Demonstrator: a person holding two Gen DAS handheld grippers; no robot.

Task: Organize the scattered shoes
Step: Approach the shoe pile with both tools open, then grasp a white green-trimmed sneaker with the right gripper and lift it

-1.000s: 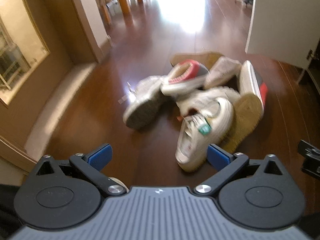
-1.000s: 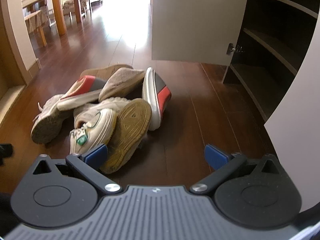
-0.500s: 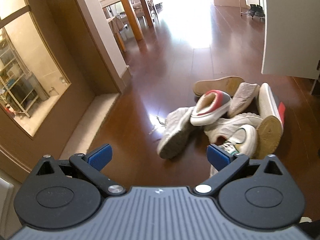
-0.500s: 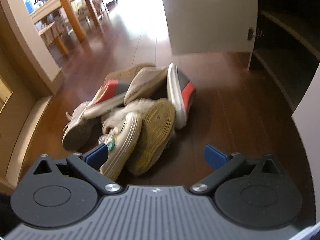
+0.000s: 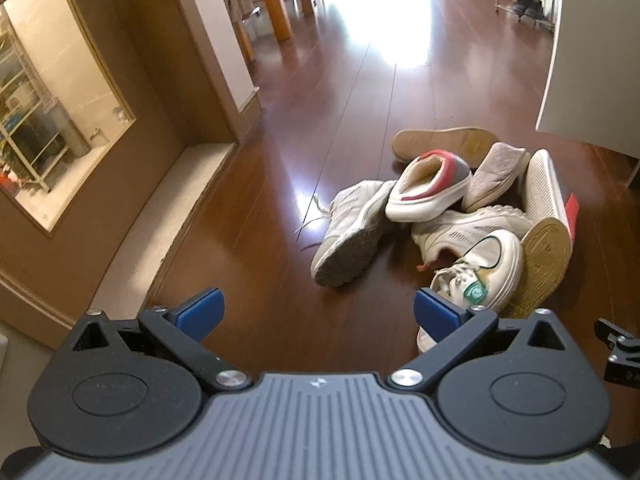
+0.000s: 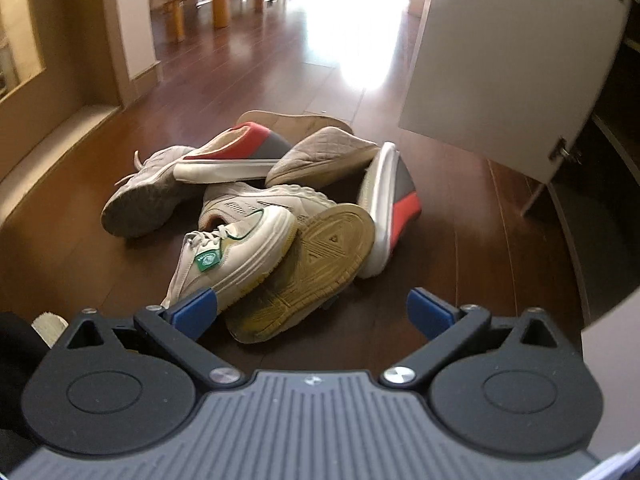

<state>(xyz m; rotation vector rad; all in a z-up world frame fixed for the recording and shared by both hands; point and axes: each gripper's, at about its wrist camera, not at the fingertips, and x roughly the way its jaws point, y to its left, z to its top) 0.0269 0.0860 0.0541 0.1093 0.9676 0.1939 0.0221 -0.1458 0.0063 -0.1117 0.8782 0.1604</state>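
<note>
We've got both the left gripper [image 5: 316, 314] and right gripper [image 6: 312, 312] spread wide and empty over the shoe pile [image 6: 256, 208] on the floor [image 5: 248, 240], and since they're all leaning on each other, yanking the green-tagged sneaker [image 6: 236, 254] could topple the yellow-soled one [image 6: 308, 272].

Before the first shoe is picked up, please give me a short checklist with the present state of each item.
1. Left tool open, holding nothing: ok.
2. Right tool open, holding nothing: ok.
3. White sneaker with green tongue label nearest and unobstructed on top: ok.
4. Shoes sorted into pairs: not ok; still one pile on the dark wooden floor.
5. White cabinet door open: ok.
6. Free shelf space in the cabinet: cannot tell.
</note>
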